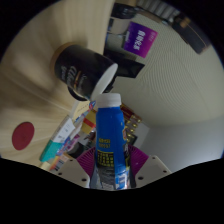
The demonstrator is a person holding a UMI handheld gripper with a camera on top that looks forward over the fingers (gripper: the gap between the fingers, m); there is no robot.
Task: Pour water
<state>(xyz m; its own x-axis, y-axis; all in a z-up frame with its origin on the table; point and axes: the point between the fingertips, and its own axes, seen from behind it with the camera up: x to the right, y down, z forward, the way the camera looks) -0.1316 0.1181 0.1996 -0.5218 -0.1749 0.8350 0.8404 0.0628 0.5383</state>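
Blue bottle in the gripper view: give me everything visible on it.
The blue bottle stands between the fingers, whose purple pads press its lower body from both sides. It looks like plastic, with a blue label bearing yellow and white print too small to read and a pale, whitish neck. Whether a cap is on cannot be told. Its top is tipped toward the black mug, close to the white rim. No water stream is visible.

We cannot read the bottle (109,145) label, and its base is cut off below the fingers. The purple box (139,40) lettering is too small for us to read.
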